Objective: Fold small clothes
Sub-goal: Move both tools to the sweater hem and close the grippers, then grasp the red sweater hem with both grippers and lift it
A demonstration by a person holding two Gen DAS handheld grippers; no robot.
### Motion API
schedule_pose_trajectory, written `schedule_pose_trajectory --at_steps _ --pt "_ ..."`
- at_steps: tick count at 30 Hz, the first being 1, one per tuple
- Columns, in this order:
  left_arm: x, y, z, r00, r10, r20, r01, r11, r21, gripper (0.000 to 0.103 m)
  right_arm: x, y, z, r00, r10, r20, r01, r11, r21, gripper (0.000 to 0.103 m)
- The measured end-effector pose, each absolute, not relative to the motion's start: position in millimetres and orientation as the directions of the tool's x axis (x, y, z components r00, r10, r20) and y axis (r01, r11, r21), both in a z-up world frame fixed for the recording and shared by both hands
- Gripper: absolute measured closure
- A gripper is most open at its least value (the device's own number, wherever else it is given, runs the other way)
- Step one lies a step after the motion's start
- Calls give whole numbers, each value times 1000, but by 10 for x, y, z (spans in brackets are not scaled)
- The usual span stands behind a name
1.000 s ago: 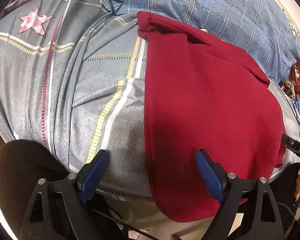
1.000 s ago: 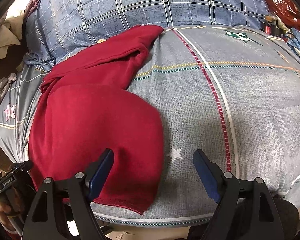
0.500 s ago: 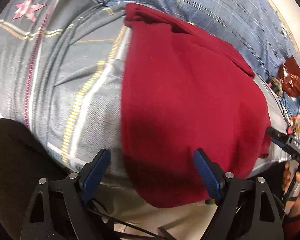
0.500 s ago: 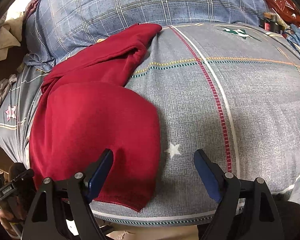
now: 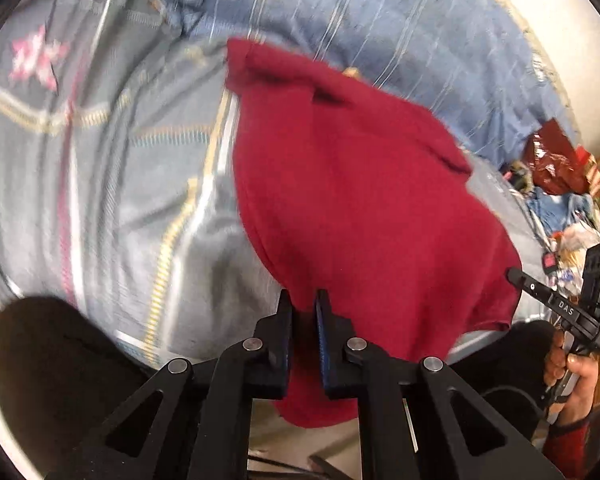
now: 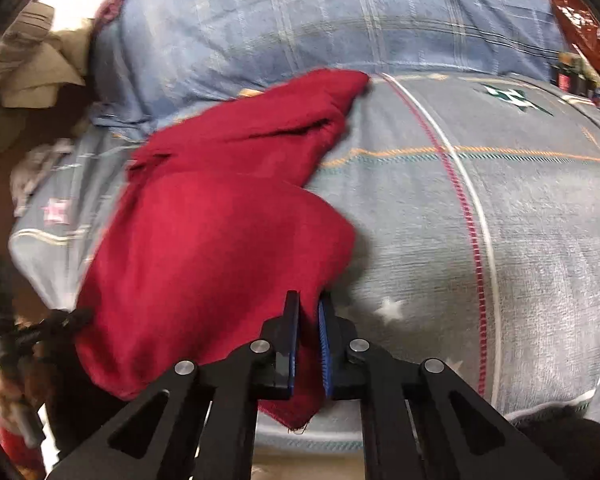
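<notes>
Red garment pinched at both near corners

Fabric of the red garment (image 5: 364,216) is clamped between the narrowed fingers of the left gripper (image 5: 303,308), at the near left edge of the cloth. The garment's near right corner is likewise pinched by the right gripper (image 6: 309,312), whose blue pads are drawn almost together on the hem. The garment is spread over the grey striped bedsheet (image 6: 500,240), with its near edge hanging past the edge of the bed. One sleeve is seen stretched toward the blue plaid pillow (image 6: 340,20) at the far side. A dark red plastic bag (image 5: 556,164) is seen beyond the bedsheet, at the right of the left wrist view. Both views are blurred.
</notes>
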State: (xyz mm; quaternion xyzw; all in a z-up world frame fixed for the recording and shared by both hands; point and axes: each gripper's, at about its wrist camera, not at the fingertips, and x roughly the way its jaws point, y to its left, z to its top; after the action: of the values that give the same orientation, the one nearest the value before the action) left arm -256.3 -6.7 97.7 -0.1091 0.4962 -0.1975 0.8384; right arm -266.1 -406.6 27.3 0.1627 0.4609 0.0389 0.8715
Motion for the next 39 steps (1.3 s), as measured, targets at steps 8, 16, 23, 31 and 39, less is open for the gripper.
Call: schedule_pose_trajectory --at_steps 8,16,23,31,39 --pt "-2694 50 862 430 -314 -846 191 948 -255 94 -3052 -3915 304 487 261 -834 2 954 300 95" --pt "-2729 -28 621 436 -266 -860 154 963 -219 67 -3002 -3894 -86 399 274 -875 108 934 341 39" --pt "-2635 59 364 388 -287 -876 120 958 -261 54 -3046 -3740 -159 330 303 -894 36 942 332 38" --pt "-2597 19 325 408 -283 -868 135 959 -249 51 -2928 -3580 -143 327 331 -885 -27 939 342 38" --pt "-2612 33 363 407 -285 -868 129 959 -254 71 -2930 -3654 -111 362 308 -880 -44 948 314 80"
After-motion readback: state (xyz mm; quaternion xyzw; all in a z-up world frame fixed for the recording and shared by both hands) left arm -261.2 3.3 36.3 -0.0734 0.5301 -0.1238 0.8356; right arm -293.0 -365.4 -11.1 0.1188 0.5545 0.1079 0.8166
